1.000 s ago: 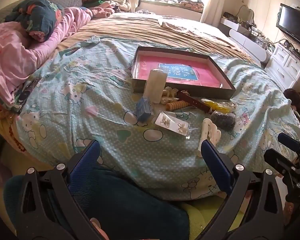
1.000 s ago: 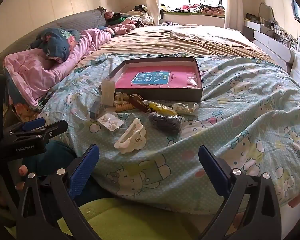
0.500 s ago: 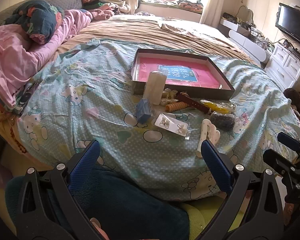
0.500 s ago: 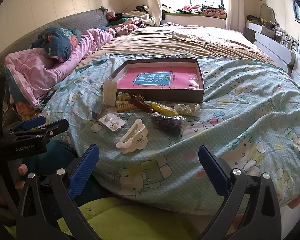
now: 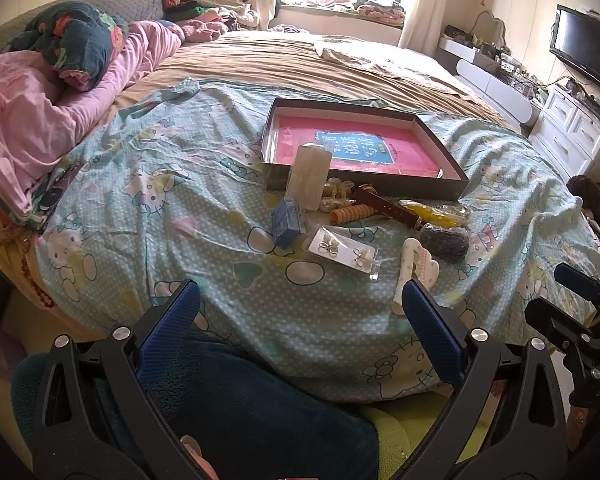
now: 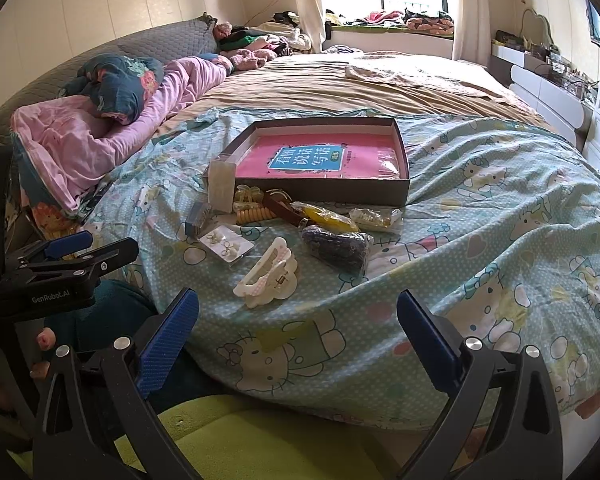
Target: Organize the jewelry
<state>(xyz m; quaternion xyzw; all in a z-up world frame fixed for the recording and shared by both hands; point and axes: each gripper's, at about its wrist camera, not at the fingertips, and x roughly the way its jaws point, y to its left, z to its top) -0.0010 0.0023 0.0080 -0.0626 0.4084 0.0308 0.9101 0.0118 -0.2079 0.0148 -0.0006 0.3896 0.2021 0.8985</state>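
A shallow dark box (image 5: 364, 190) (image 6: 332, 194) with a pink book inside lies on the bed. In front of it lie a white hair claw (image 6: 266, 280) (image 5: 414, 266), an earring card (image 5: 344, 250) (image 6: 226, 244), a small blue box (image 5: 286, 220), a pale upright case (image 5: 308, 178), an orange coil tie (image 5: 350, 213), a brown strap, a yellow packet (image 6: 328, 216) and a dark beaded bag (image 6: 338, 246). My left gripper (image 5: 300, 300) and right gripper (image 6: 298, 310) are open, empty, held short of the items at the bed's near edge.
Pink and dark bedding (image 6: 100, 120) is piled at the left. A white dresser (image 5: 572, 132) and a TV (image 5: 584, 56) stand at the right. A green cushion (image 6: 240, 436) and dark teal fabric (image 5: 240, 412) lie below the grippers.
Both grippers have risen slightly and eased towards the bed; the items look a little closer. Nothing on the bed has moved.
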